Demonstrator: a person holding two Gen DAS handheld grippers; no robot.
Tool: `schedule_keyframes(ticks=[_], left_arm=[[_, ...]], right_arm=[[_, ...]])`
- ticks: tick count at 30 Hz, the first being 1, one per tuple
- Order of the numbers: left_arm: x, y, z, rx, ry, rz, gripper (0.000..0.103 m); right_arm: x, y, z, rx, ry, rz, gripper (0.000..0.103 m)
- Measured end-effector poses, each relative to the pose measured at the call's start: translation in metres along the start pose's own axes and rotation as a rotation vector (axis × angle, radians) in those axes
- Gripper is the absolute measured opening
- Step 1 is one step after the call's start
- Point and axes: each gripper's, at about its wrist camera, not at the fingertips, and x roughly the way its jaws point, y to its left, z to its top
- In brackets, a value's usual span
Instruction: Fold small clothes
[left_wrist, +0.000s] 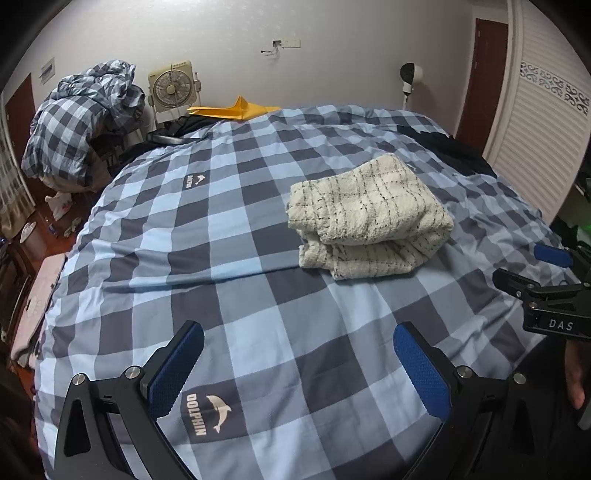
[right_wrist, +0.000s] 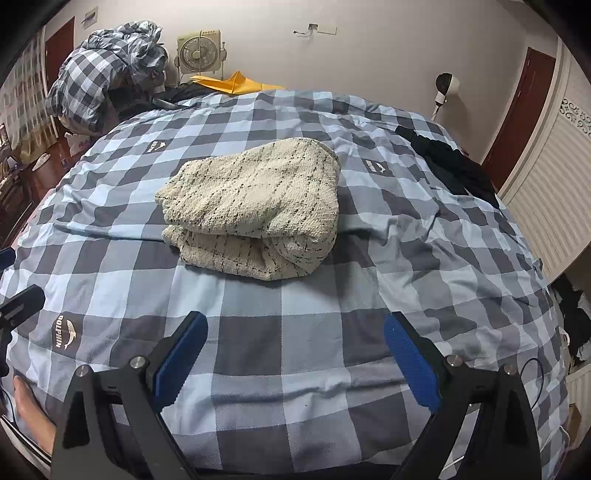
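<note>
A cream knitted garment with thin dark lines (left_wrist: 369, 218) (right_wrist: 255, 206) lies folded into a thick bundle in the middle of the checked bed cover (left_wrist: 240, 229) (right_wrist: 332, 314). My left gripper (left_wrist: 297, 338) hovers open over the cover, well short of the bundle and to its left. My right gripper (right_wrist: 295, 326) is open too, with the bundle ahead of it, slightly left, and nothing between its blue pads. The right gripper also shows at the right edge of the left wrist view (left_wrist: 532, 269).
A heap of checked bedding (left_wrist: 81, 125) (right_wrist: 107, 70) is piled at the far left beside a beige box fan (left_wrist: 171, 86) (right_wrist: 199, 51). Yellow paper (left_wrist: 236, 109) lies at the bed's far edge. Dark clothing (right_wrist: 454, 166) sits at the far right near a louvred wardrobe (left_wrist: 535, 122).
</note>
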Motion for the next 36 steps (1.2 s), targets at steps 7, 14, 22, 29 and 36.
schedule_keyframes(ticks=[7,14,22,29,36], left_arm=[[-0.0011,-0.0062,-0.0014,0.034,-0.015,0.030,0.103],[-0.0001,-0.0057,-0.0004,0.040,-0.024,0.050,0.103],[0.0010,-0.0047,-0.0012,0.041,-0.026,0.057,0.103],[0.0010,-0.0033,-0.0020,0.033,-0.022,0.058,0.103],[0.0019,0.0004,-0.0018,0.013,-0.013,0.045,0.103]], right_arm=[[0.0008,-0.0002,0.0004,-0.007,0.000,-0.005,0.095],[-0.0003,-0.0007,0.0007,-0.011,-0.010,-0.014,0.095],[0.0004,-0.0012,0.0011,-0.016,-0.009,-0.015,0.095],[0.0020,-0.0014,-0.0006,-0.026,-0.006,-0.020,0.095],[0.0013,-0.0013,-0.0012,-0.025,-0.005,-0.023,0.095]])
